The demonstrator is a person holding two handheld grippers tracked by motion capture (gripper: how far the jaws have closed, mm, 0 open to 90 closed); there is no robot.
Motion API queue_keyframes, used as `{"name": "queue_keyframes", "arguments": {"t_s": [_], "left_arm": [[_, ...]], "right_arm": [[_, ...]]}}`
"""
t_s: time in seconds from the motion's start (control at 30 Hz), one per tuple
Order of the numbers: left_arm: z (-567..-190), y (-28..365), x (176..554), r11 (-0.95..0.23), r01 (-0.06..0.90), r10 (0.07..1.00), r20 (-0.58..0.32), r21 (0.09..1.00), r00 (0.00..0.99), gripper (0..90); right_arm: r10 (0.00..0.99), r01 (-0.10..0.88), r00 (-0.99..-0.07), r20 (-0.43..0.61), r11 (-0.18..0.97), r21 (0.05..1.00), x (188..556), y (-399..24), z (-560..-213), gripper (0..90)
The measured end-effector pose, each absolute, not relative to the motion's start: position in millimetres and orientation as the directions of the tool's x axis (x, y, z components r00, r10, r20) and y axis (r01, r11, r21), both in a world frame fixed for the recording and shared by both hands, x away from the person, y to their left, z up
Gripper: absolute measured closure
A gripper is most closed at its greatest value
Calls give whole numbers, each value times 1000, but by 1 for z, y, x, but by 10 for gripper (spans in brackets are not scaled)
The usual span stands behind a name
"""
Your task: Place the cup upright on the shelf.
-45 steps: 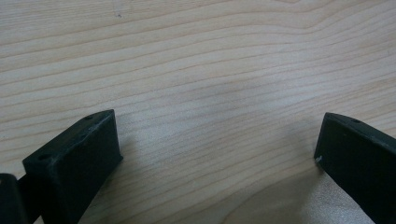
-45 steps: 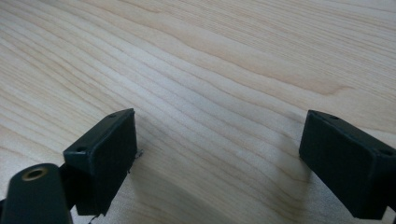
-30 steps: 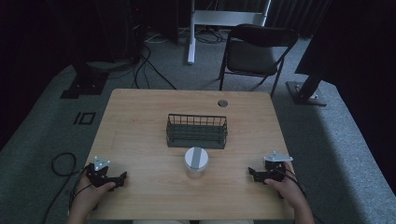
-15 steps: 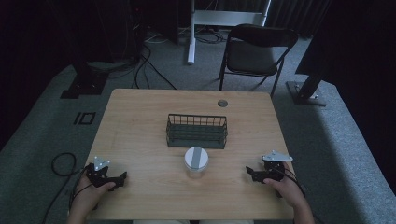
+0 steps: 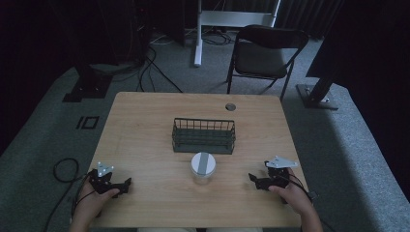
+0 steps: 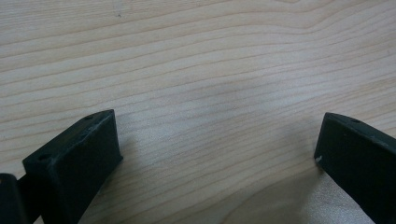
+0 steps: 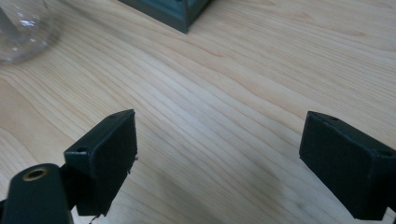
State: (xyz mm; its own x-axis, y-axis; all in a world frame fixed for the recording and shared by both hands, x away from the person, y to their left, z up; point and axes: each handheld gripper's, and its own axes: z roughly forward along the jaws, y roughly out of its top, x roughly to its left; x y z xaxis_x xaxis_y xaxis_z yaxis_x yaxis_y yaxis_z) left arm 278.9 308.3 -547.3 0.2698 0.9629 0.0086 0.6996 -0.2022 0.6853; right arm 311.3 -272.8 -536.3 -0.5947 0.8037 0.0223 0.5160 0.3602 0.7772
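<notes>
Down at the near edge of the tabletop (image 5: 145,140) we held both grippers, jaws wide apart and empty. Between them, well apart from each, stood the glass jar (image 5: 203,168) with its grey lid, just in front of the wire basket (image 5: 204,136). Our left gripper (image 5: 126,183) and right gripper (image 5: 252,178) pointed inward toward it.
</notes>
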Motion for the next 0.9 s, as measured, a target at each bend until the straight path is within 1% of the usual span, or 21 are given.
{"name": "queue_keyframes", "arguments": {"t_s": [0.3, 0.63, 0.9], "left_arm": [[-547, 308, 279, -202, 700, 963, 9, 685, 270, 4], [-547, 308, 279, -203, 700, 963, 10, 685, 270, 3], [-547, 308, 279, -202, 700, 963, 9, 685, 269, 4]], "right_arm": [[773, 499, -633, 49, 358, 789, 311, -258, -536, 110], [711, 438, -701, 50, 375, 817, 309, -237, -535, 110], [676, 418, -734, 58, 383, 824, 309, -222, -535, 111]]}}
